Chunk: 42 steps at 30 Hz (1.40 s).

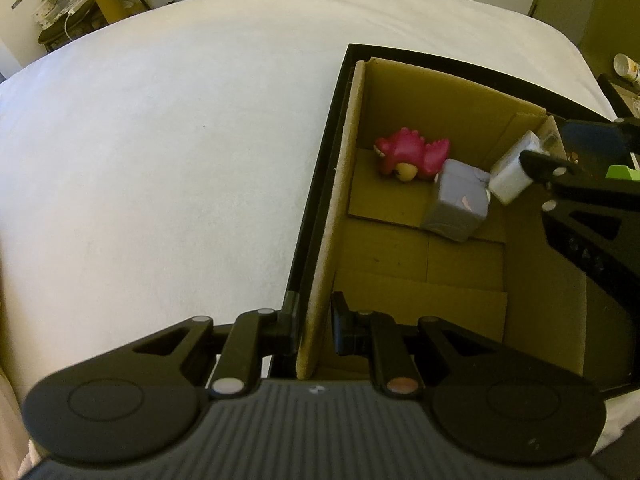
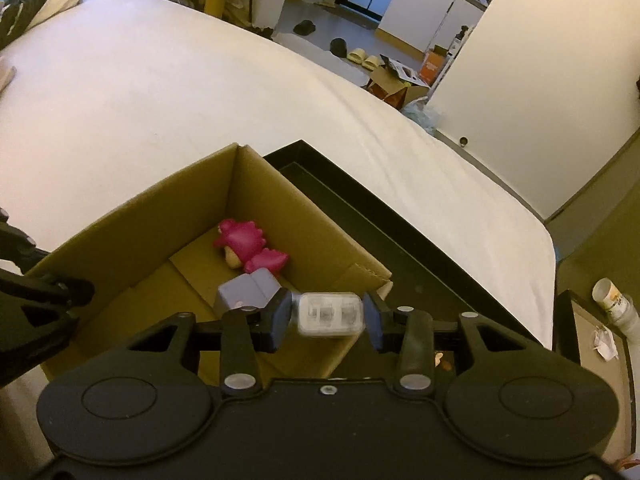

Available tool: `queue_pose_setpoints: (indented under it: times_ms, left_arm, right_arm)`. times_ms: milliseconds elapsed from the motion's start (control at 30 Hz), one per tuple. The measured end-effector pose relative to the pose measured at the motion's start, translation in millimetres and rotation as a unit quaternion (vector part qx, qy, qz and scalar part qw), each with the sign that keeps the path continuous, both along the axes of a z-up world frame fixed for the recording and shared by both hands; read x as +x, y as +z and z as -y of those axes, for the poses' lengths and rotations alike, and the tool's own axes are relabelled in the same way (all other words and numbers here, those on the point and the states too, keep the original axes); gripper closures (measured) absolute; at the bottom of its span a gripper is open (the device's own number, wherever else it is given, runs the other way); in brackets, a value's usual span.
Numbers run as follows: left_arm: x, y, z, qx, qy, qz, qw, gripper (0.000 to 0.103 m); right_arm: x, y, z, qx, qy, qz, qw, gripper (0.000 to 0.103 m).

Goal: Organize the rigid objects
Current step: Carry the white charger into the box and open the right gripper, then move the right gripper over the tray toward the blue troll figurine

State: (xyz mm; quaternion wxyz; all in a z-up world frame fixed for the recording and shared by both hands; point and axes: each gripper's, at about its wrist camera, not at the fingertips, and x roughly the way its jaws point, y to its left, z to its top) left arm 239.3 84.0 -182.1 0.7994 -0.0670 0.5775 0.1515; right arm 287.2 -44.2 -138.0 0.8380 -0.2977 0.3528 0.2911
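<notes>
The left gripper [image 1: 314, 320] pinched the cardboard box [image 1: 340, 184] wall; the right gripper [image 2: 327, 316] clasped a white charger [image 2: 327, 314] (over the box).

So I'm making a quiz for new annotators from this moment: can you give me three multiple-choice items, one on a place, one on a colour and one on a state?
1. Where does the pink toy lie?
A. on the white bed
B. inside the cardboard box
C. on the black tray

2. What colour is the block beside the pink toy?
A. grey
B. green
C. orange

3. What does the left claw grip?
A. the pink toy
B. nothing
C. the box's wall

Answers:
1 B: the pink toy lies on the floor of the cardboard box.
2 A: the block is grey.
3 C: the left claw pinches the near wall.
</notes>
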Motion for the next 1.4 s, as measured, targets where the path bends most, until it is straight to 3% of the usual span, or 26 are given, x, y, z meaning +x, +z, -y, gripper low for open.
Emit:
queue_pose_setpoints:
  times_ms: [367,733,1400]
  left_arm:
    - [2.8,-0.8,8.5,0.008,-0.004,-0.007,0.9999,0.088]
    - [3.4,1.0,16.2,0.023,-0.007,-0.006,0.9997,0.089]
    - [4.5,0.7,22.5,0.042,-0.014,-0.014,0.9989,0.089]
  right_arm:
    - [-11.9,15.8,26.0,0.042,-0.027,-0.001,0.999,0.064]
    - [-26.6,17.8,43.5,0.048,-0.027,-0.002,0.998,0.062]
    - [-14.6,16.3,91.9,0.073,-0.069,-0.015,0.995,0.061]
